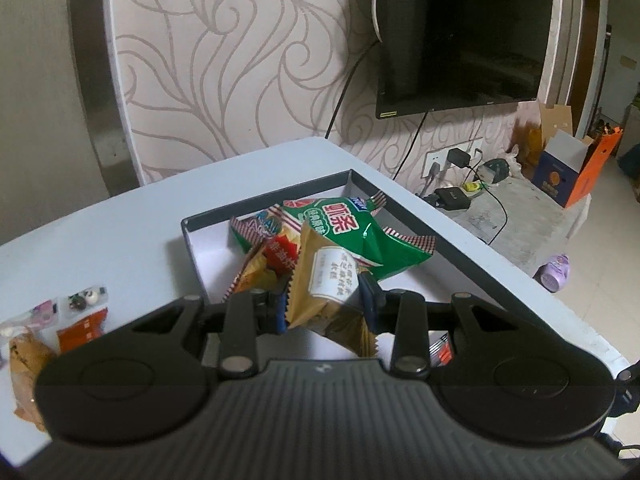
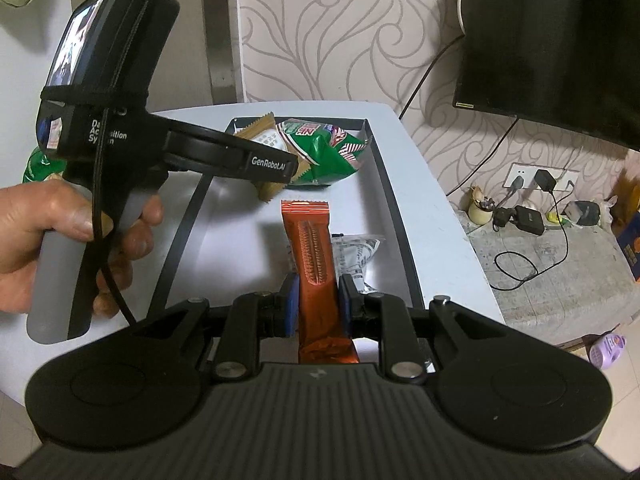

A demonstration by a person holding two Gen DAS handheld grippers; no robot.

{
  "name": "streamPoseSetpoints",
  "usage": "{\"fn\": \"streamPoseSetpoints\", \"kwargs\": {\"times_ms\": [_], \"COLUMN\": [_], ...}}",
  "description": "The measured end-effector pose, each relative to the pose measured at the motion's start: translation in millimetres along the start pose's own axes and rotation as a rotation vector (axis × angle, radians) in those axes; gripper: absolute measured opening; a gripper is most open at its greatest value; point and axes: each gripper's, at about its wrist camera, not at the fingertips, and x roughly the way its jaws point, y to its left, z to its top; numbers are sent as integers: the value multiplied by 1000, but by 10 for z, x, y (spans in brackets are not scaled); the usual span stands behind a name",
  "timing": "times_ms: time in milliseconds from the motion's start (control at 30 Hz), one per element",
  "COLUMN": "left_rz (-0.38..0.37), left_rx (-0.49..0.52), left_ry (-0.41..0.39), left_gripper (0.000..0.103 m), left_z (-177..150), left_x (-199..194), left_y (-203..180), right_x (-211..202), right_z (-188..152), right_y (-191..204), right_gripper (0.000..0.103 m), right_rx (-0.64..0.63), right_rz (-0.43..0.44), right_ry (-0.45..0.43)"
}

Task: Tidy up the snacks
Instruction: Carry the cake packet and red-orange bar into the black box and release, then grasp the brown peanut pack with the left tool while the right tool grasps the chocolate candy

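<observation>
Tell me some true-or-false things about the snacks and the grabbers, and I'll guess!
1. The right gripper is clamped on an orange snack bar. True.
2. The left gripper is empty. False: it holds a tan snack packet.
3. A green snack bag lies inside the black-rimmed tray. True.
4. No snacks are left outside the tray. False: a few small packets lie on the table beside it.
5. The TV on the wall is showing a cartoon. False: its screen is dark.
</observation>
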Motion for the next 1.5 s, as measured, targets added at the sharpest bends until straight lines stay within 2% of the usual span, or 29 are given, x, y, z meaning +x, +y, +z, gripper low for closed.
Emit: {"fn": "streamPoseSetpoints", "kwargs": {"times_ms": [300, 933, 1233, 1333, 1400, 1500], "left_rz": [18, 41, -12, -34, -45, -60], "left_rx": [-11, -11, 13, 13, 29, 29], "left_ry": [12, -31, -42, -40, -41, -48], "left_gripper": [39, 40, 40, 40, 40, 41], "left_z": [-50, -72, -88, -81, -79, -78], "left_x": [-44, -347, -489, -528, -562, -624], "left_y": [38, -32, 80, 112, 122, 147], "right_x": [81, 171, 157, 93, 9, -110], "right_z": [6, 38, 56, 69, 83, 94], "right_y": [-14, -102, -14, 40, 48, 84], "right_gripper": [24, 25, 27, 45, 63, 70], "right_rx": [-7, -31, 34, 52, 87, 118], "right_rz": [13, 46, 13, -13, -28, -49], "right_ry": [9, -1, 4, -8, -38, -69]}}
